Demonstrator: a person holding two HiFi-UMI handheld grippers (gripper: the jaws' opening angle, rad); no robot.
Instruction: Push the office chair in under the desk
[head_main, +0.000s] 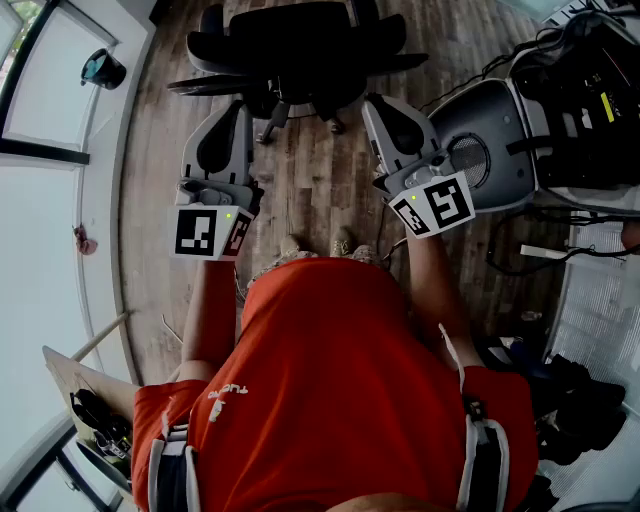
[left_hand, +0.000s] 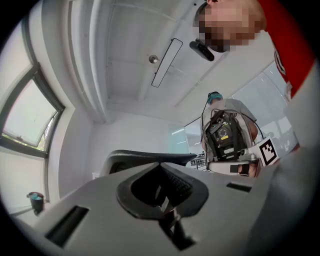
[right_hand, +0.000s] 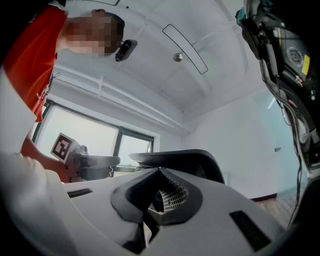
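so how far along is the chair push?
Done: nothing shows yet; the office chair stands out on the wood floor. In hand: left gripper and right gripper, both shut and empty, are raised close to it; contact unclear. Left: the whole push.

A: Is the whole office chair (head_main: 300, 45) in the head view?
B: No. The top edge cuts it off, and the seat hides most of its base.
A: And from the gripper views?
B: Only the backrest's rim (right_hand: 190, 156) shows. The left gripper (left_hand: 164, 200) and right gripper (right_hand: 159, 197) cover the rest. Whether either touches the chair can't be told.
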